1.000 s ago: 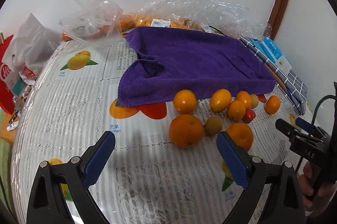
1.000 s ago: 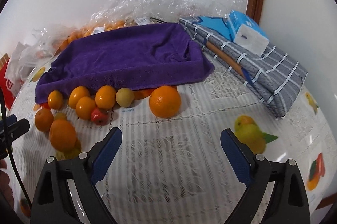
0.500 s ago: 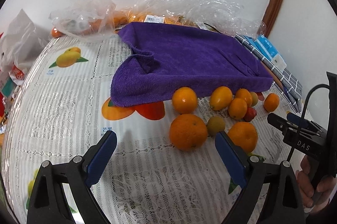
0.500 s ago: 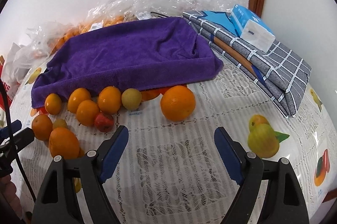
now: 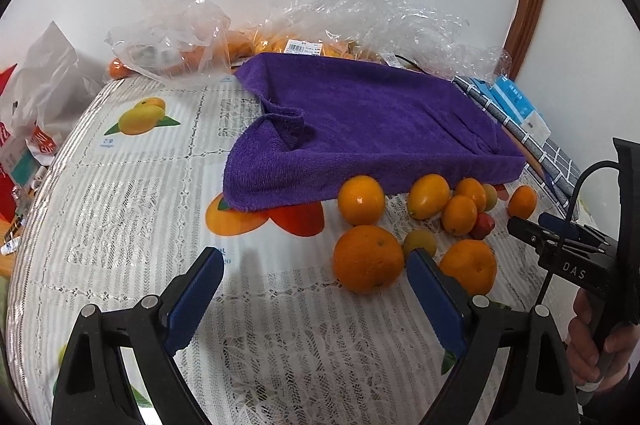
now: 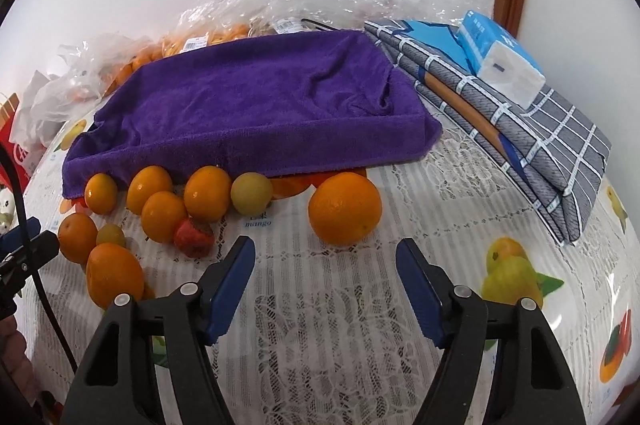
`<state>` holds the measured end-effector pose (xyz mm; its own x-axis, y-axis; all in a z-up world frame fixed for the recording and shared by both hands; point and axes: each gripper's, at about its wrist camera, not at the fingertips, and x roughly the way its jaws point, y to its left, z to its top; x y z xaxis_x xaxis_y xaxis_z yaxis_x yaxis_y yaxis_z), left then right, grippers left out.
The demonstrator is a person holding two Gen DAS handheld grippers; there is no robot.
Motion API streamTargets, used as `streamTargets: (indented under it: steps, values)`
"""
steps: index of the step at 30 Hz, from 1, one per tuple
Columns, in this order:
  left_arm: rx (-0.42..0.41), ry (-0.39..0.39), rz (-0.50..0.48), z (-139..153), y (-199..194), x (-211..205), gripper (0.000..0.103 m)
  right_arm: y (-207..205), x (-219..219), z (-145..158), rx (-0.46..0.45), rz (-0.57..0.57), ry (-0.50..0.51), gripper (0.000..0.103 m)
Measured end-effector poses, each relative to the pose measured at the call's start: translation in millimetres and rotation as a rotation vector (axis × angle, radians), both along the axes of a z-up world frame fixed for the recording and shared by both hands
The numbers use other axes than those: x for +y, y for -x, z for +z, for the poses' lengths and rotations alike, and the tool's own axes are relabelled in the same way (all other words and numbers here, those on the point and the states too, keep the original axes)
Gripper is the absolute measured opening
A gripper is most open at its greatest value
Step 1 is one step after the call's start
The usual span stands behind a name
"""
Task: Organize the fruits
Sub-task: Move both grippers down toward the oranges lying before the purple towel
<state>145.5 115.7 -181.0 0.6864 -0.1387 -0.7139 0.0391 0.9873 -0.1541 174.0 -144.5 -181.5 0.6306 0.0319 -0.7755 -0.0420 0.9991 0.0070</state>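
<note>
Only right wrist view shows tissue pack (image 6: 500,59), red fruit (image 6: 193,231) clearly

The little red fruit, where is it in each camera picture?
Left wrist view: the red fruit is at the right, half hidden behind small oranges.
Right wrist view: it is left of centre, in front of the small oranges.
Shared landmark: the purple towel behind the fruit.

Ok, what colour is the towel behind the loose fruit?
Solid purple towel, no pattern; the right wrist view shows it best.
</note>
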Motion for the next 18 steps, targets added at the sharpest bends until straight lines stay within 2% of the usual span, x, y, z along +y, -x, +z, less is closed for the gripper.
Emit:
streamTargets:
  steps: [13, 18]
  values:
    - [0.009, 0.014, 0.035, -6, -1, 8, 0.09, -8, 6, -9, 0.027, 0.062, -0.01, 0.073]
    - [0.016, 0.101, 0.02, -7, 0, 16, 0.076, -4, 3, -5, 0.007, 0.069, -0.029, 0.073]
